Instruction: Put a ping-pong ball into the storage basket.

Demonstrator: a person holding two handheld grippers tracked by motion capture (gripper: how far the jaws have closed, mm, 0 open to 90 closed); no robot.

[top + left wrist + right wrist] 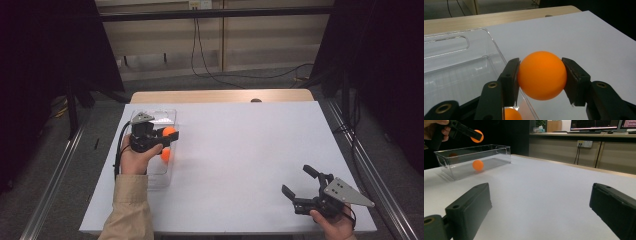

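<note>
The left tongs (541, 75) pinch an orange ball (541, 75) above the right long wall of the clear bin (150, 175). The right gripper view reveals the height of that ball over the rim and a second ball (478, 165) on the bin floor. The right tongs (299, 182) rest spread near the front right edge of the counter (240, 150), with open white surface between them and the bin.

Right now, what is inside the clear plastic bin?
One orange ball lies on the floor of the clear bin. A second orange ball is held above the bin's rim. The left gripper hides part of the bin from above.

An orange ball (478, 165) lies inside the clear bin (491, 157) (another (479, 135) held above).
</note>
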